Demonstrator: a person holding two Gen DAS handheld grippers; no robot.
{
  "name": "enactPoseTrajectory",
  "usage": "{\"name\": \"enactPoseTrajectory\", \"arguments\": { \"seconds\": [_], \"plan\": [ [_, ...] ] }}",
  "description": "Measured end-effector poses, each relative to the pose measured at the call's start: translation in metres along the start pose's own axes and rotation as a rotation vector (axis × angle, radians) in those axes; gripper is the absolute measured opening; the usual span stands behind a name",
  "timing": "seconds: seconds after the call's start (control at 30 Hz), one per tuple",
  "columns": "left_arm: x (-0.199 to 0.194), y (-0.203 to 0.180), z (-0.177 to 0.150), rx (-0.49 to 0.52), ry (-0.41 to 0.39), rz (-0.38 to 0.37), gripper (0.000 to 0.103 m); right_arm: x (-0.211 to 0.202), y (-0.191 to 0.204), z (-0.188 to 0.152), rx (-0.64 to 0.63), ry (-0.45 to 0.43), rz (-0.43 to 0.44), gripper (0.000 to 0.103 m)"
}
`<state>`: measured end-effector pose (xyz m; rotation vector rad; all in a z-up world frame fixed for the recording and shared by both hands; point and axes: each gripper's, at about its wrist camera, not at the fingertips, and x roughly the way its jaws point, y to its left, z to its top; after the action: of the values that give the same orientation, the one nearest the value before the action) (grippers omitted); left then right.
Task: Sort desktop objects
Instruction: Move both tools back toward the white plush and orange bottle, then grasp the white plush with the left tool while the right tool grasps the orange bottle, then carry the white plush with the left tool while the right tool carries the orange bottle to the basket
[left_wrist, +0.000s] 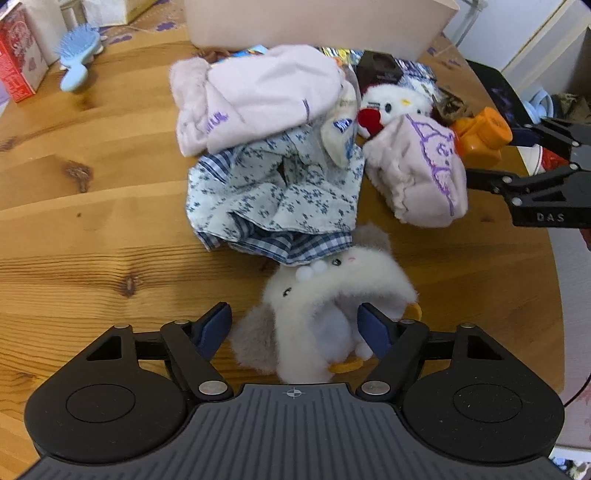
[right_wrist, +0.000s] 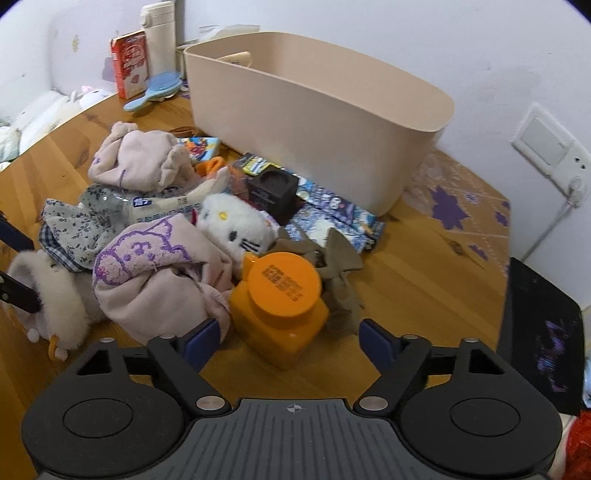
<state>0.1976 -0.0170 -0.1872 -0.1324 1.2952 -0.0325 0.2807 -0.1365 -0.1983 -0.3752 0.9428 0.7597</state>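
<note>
A pile of objects lies on the wooden table in front of a beige bin (right_wrist: 332, 122). My left gripper (left_wrist: 295, 328) is open, its fingers on either side of a fluffy white plush toy (left_wrist: 332, 295). My right gripper (right_wrist: 291, 339) is open, its fingers on either side of an orange bottle (right_wrist: 280, 295) lying on its side; this gripper also shows in the left wrist view (left_wrist: 506, 155). Between them lie a pink embroidered cloth (right_wrist: 155, 273), a Hello Kitty plush (right_wrist: 236, 221), a blue floral garment (left_wrist: 273, 192) and a pale pink garment (left_wrist: 258, 96).
A black box (right_wrist: 275, 192), blue printed packets (right_wrist: 332, 214) and a brown cloth (right_wrist: 332, 266) lie near the bin. A blue hairbrush (right_wrist: 155, 88), a red carton (right_wrist: 129, 62) and a white flask (right_wrist: 159, 37) stand at the back left. The table edge (right_wrist: 506, 266) is at the right.
</note>
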Motion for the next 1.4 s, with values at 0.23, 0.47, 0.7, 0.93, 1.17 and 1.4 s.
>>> {"name": "enactPoseTrajectory", "arguments": {
  "seconds": [0.23, 0.47, 0.7, 0.93, 1.17, 1.4],
  "plan": [
    [0.007, -0.003, 0.001, 0.017, 0.000, -0.013, 0.066, 0.017, 0.006, 0.005, 0.002, 0.031, 0.030, 0.073],
    [0.008, -0.012, 0.001, 0.060, 0.012, -0.060, 0.038, 0.027, 0.007, 0.004, 0.069, 0.036, 0.019, 0.066],
    [0.006, -0.010, 0.000, 0.045, 0.030, -0.078, 0.020, 0.026, 0.013, -0.002, 0.179, 0.003, -0.043, 0.055],
    [-0.006, -0.008, 0.002, 0.024, 0.021, -0.109, 0.015, 0.015, 0.020, -0.013, 0.235, 0.005, -0.056, 0.055],
    [-0.029, -0.007, -0.004, 0.039, -0.014, -0.148, 0.014, -0.013, 0.016, -0.026, 0.289, -0.053, -0.070, 0.055],
    [-0.054, -0.005, -0.005, 0.038, -0.083, -0.177, 0.014, -0.052, 0.012, -0.023, 0.319, -0.145, -0.098, 0.055]
  ]
}}
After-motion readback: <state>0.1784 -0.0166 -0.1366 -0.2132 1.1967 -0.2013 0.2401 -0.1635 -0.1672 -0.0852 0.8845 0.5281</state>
